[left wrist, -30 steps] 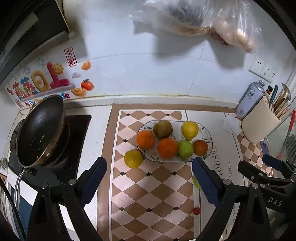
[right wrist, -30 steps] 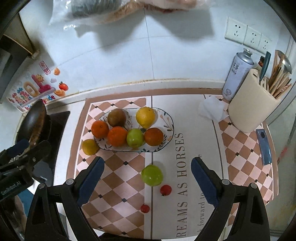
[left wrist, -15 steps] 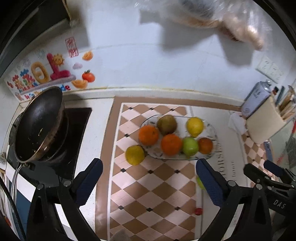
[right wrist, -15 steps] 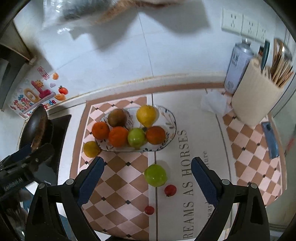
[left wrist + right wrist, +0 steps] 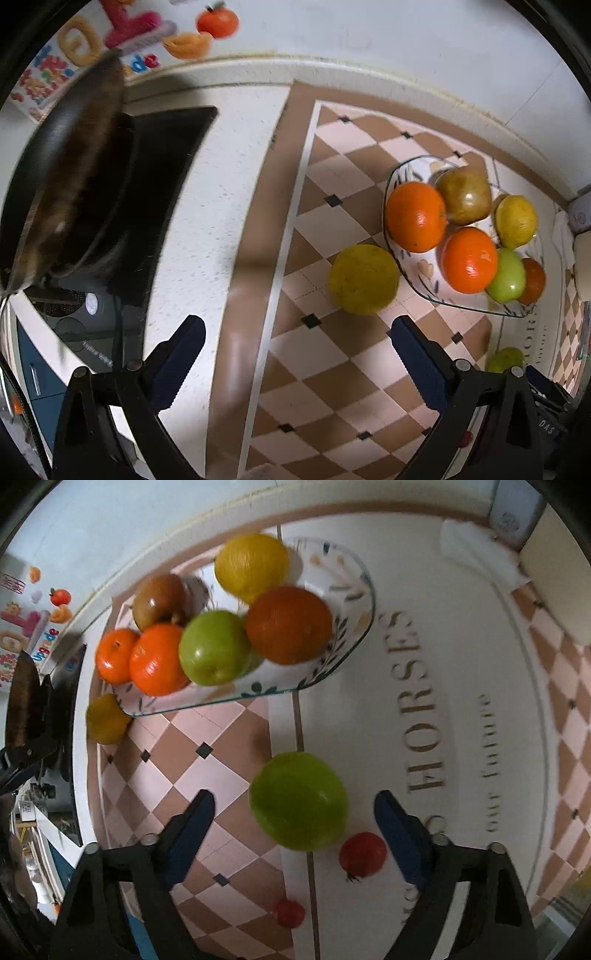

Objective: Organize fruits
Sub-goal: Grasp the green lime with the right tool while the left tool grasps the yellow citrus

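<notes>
A white counter [image 5: 207, 221] carries a checkered mat [image 5: 332, 369]. On the mat lie a patterned glass dish [image 5: 347, 635] at the far side, a yellow fruit [image 5: 364, 279] touching its left end, and nearer, a loose green apple [image 5: 298, 800] with two small red tomatoes [image 5: 363, 853] beside it. A black stove [image 5: 162, 177] sits left.

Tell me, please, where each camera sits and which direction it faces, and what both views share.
Left wrist: sits on the left gripper, looks down along its open fingers at the mat, with a yellow fruit ahead; pan at left.
Right wrist: sits on the right gripper, looks down along its open fingers at a green apple between them, tomatoes beside.
Shared: the plate of fruit, the mat, the yellow fruit, the green apple.
</notes>
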Available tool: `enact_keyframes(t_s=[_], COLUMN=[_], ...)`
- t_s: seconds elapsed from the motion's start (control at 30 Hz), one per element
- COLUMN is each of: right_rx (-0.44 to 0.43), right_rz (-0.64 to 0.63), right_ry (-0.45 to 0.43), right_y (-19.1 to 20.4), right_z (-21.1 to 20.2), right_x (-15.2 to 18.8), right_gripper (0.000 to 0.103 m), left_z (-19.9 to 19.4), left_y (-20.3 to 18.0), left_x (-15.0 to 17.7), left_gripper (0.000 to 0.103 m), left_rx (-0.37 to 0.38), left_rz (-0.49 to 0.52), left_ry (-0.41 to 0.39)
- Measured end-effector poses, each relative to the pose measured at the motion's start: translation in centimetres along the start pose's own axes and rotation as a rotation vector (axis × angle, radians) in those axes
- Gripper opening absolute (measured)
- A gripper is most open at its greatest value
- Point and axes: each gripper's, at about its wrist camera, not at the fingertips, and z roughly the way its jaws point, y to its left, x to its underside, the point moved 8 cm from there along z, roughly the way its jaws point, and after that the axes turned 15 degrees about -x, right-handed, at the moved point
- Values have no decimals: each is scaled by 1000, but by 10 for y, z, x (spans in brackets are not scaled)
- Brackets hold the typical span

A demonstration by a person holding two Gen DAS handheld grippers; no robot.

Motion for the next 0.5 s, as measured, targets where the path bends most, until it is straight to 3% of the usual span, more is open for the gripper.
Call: enact_keyframes(t_s=[0.07,0.17,0.3,0.37,0.43,0.5], right_rx=[-3,3,10,15,18,17], right_rz=[-5,-19,-34,-40,-47,-53], right_ry=[10,23,42,51,58,66], right_y=[0,-2,-3,-4,-4,-3], right_z=[9,18,24,27,29,31], right_x=[0,1,2,3,4,5], right_gripper=[75,74,73,72,71,68], left_z=[10,24,40,43,43,44], left_y=[-13,-35,-58,-65,-69,-71], left_x=[-4,-8,-12,-15,-18,-20], left_gripper=[103,103,102,97,79,71], left_rx=[-1,-4,71,137,203,222], left_rz=[50,145,191,173,146,143], left_ry=[8,8,36,44,43,43])
